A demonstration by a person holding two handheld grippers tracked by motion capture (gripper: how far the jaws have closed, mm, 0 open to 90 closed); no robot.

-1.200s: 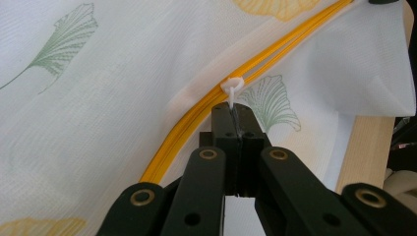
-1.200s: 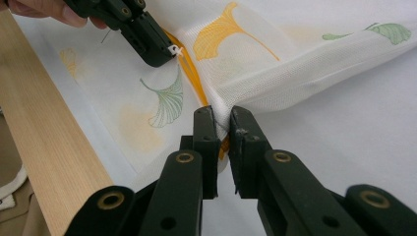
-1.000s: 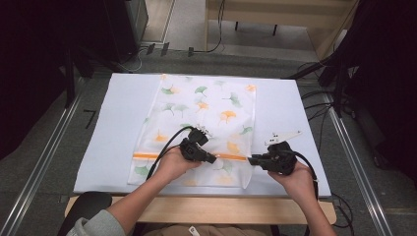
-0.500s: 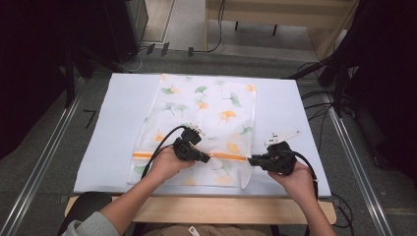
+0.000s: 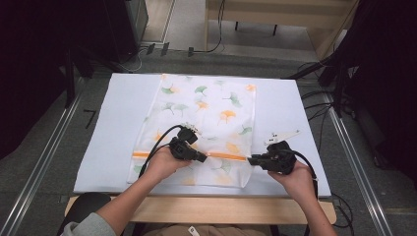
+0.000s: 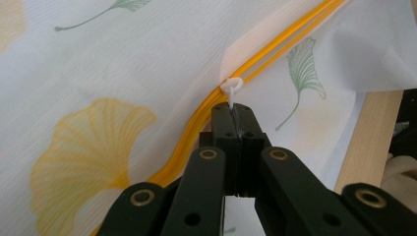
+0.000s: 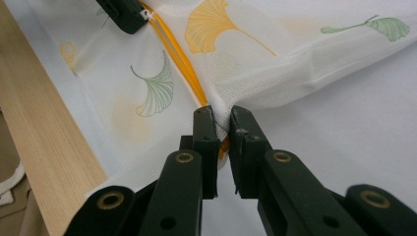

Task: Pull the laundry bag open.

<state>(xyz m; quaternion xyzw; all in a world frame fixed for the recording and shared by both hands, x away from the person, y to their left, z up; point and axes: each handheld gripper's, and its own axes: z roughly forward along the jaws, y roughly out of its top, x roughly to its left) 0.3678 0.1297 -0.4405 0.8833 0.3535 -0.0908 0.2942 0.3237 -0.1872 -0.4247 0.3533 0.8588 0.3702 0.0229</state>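
On the near half of the white table (image 5: 118, 113), the left gripper (image 6: 235, 114) pinched the mesh bag's (image 5: 211, 105) white zipper pull (image 6: 231, 88) while the right gripper (image 7: 222, 123) clamped the bag's edge, which probably needed firm tension for a smooth, straight pull.

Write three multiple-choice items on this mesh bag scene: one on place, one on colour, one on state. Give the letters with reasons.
1. Where do the right tongs grip the mesh bag?
A. its far end
B. its edge at the zipper's end
C. its middle

2. What colour is the zipper?
A. orange
B. blue
C. black

3. What are the left tongs doing?
A. hanging open
B. shut on the white zipper pull
C. shut on the table edge

Key: 1 B, fabric bunches between the jaws beside the zipper's end; 2 A, orange band; 3 B, jaws closed on the pull's tab.
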